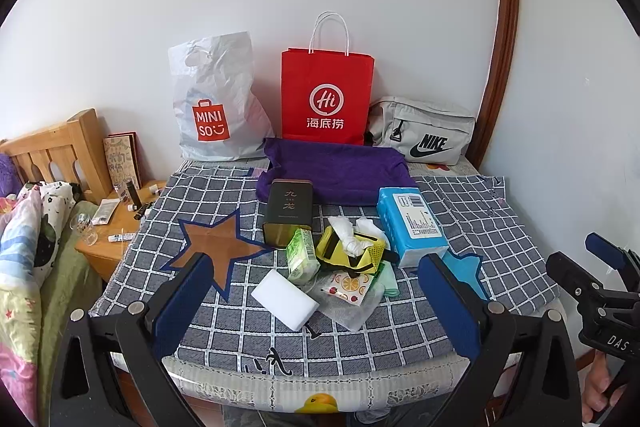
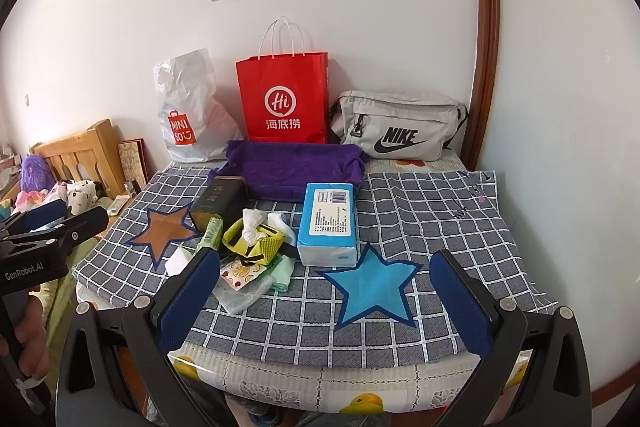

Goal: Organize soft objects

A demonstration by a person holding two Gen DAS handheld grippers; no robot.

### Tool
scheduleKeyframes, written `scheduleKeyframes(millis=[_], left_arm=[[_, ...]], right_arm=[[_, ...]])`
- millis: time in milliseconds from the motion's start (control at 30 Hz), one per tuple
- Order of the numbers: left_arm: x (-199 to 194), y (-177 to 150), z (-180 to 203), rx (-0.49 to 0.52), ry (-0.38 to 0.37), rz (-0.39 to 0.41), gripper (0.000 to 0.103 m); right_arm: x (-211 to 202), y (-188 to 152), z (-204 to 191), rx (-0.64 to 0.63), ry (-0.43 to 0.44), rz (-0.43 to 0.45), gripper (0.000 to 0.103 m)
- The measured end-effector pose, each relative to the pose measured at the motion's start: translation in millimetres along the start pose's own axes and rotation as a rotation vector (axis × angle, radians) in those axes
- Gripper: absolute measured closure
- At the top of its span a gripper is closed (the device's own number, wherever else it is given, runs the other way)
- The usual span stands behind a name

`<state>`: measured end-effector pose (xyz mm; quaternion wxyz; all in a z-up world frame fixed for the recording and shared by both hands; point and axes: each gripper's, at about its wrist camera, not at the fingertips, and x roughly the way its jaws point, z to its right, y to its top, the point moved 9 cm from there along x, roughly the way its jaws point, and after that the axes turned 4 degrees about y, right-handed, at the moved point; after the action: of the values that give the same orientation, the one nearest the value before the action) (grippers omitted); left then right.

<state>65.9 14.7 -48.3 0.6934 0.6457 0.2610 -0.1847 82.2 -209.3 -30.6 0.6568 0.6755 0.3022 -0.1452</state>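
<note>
A white rectangular foam sponge point(image 1: 285, 299) lies on the grey checked woven cloth point(image 1: 472, 223) (beside crinkly packets); left gripper point(image 1: 316, 301) and right gripper point(image 2: 326, 301) hover wide open, empty.

The right gripper point(image 2: 324, 291) stands wide open above the checked grey cloth point(image 2: 420, 211), with the blue paper star point(image 2: 372, 287) between its fingers.

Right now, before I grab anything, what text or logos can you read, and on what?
"MINI SO": white plastic bag
"Hi" and "海底捞": red paper bag
"NIKE": grey pouch
"九龙": dark tin
"GenRobot.AI": left gripper
"DAS": right gripper, cut off by the frame edge
Blue tissue pack label: too small to read
</note>
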Motion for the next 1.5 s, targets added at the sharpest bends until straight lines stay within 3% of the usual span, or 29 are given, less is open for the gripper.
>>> scheduleKeyframes(millis=[1267, 1500], left_arm=[[-2.0, -3.5, 1.4, 0.008, 0.006, 0.003, 0.0], [15.6, -11.9, -3.1, 0.008, 0.009, -0.035, 0.001]], right_arm=[[-6.5, 2.1, -2.4, -0.002, 0.002, 0.01, 0.0], [0.0, -1.4, -2.8, -0.002, 0.006, 0.005, 0.0]])
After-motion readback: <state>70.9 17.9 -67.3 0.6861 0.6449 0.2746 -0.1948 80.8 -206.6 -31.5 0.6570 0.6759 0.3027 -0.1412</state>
